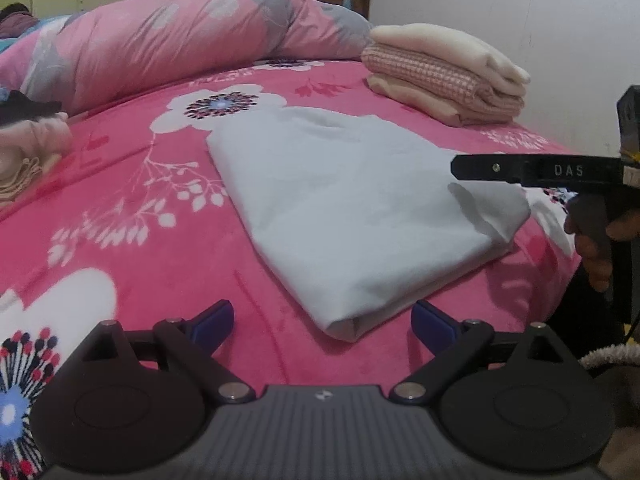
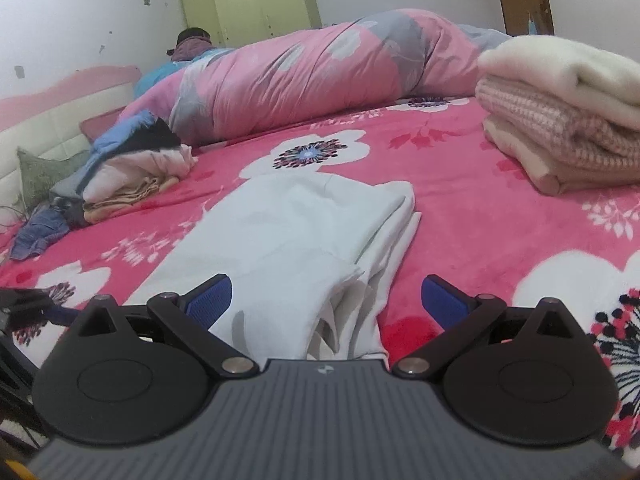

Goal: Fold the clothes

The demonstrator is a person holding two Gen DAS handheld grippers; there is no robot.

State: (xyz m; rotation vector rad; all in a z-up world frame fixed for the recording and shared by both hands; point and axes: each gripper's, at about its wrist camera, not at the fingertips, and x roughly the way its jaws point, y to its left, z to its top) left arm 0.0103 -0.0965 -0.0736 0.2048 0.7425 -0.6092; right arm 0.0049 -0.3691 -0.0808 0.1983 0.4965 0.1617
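While both grippers' jaws gape empty, the folded white garment (image 1: 340, 208) lies just ahead of the left gripper (image 1: 322, 320) and the right gripper (image 2: 326, 300).

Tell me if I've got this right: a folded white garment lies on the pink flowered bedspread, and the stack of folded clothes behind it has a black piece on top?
Not quite. The stack of folded clothes has a cream piece on top, as the left wrist view shows. The white garment does lie folded on the bedspread.
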